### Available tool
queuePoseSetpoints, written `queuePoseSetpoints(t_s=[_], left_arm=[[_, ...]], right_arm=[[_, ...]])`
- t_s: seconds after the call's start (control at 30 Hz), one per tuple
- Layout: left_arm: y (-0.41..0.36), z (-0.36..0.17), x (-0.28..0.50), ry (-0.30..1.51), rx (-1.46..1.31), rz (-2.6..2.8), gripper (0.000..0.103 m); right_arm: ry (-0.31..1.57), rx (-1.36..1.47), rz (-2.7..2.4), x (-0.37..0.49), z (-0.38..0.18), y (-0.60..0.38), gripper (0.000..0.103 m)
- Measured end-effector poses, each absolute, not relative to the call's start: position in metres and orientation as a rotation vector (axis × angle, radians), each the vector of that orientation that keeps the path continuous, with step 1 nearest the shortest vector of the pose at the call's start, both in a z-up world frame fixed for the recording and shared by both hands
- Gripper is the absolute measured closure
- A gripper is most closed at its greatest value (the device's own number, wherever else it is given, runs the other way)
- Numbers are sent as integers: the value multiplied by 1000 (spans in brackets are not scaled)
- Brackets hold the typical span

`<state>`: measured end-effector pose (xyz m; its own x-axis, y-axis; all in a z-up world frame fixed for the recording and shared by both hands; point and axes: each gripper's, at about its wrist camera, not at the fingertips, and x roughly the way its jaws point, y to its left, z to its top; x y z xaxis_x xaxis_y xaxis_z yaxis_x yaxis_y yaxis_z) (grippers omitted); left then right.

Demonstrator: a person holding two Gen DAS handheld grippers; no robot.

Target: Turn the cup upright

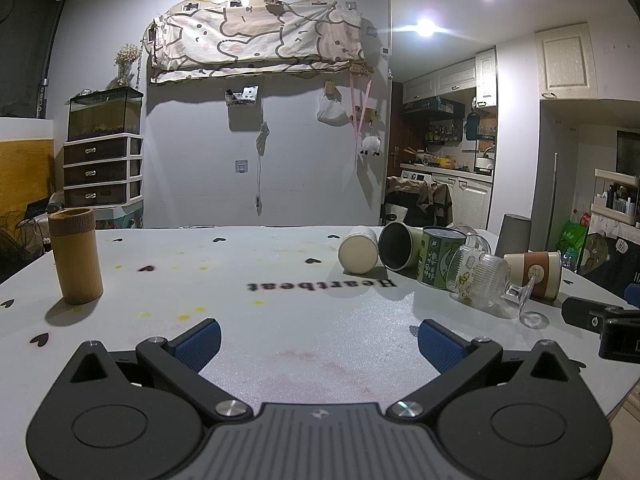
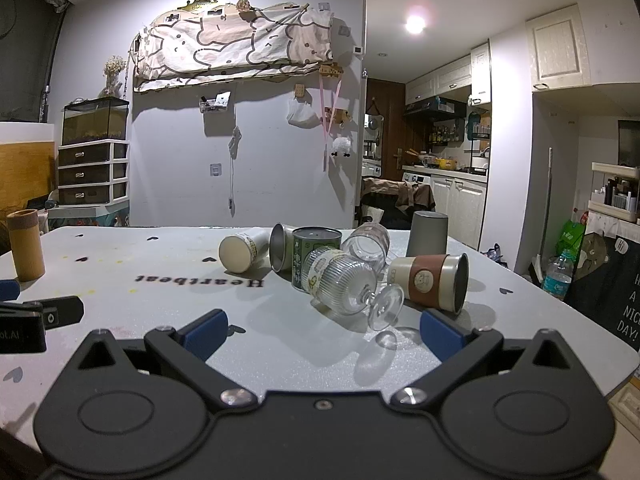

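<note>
Several cups lie on the white table (image 2: 160, 256). A ribbed stemmed glass (image 2: 344, 286) lies on its side just ahead of my right gripper (image 2: 322, 334), which is open and empty. Beside it lie a brown-banded paper cup (image 2: 430, 280), a clear glass (image 2: 368, 242), a green printed cup (image 2: 310, 254), a dark metal cup (image 2: 278, 248) and a cream cup (image 2: 240, 254). A grey cup (image 2: 428, 234) stands upside down behind. My left gripper (image 1: 318, 340) is open and empty over bare table; the cluster (image 1: 478, 278) is to its right.
A tall bamboo-coloured cup (image 1: 76, 256) stands upright at the table's left, also in the right wrist view (image 2: 25, 244). The table's right edge is close to the paper cup. Each gripper shows at the side of the other's view: the right one (image 1: 600, 326), the left one (image 2: 36, 320).
</note>
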<state>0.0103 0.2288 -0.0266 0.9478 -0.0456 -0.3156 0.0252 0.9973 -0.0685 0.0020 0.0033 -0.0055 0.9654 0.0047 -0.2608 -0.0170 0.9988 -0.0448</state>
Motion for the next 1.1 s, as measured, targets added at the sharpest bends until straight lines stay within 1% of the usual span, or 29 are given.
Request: queuePoseSetpoints(t_s=[0.27, 0.43, 0.63, 0.83, 0.97, 1.1], left_arm=[[226, -31, 8, 330, -54, -43, 0], [229, -33, 6, 335, -66, -48, 0], [232, -32, 4, 334, -67, -60, 0], [236, -34, 5, 347, -71, -56, 0], [238, -35, 5, 349, -76, -52, 0], [243, -36, 4, 349, -76, -40, 0]], right_arm=[[251, -94, 19, 9, -3, 4, 0], [252, -191, 77, 41, 7, 1, 0], [331, -409, 111, 106, 21, 7, 0], [405, -584, 158, 164, 21, 11, 1], [501, -694, 192, 198, 6, 21, 3], [585, -728, 199, 225, -16, 26, 3]])
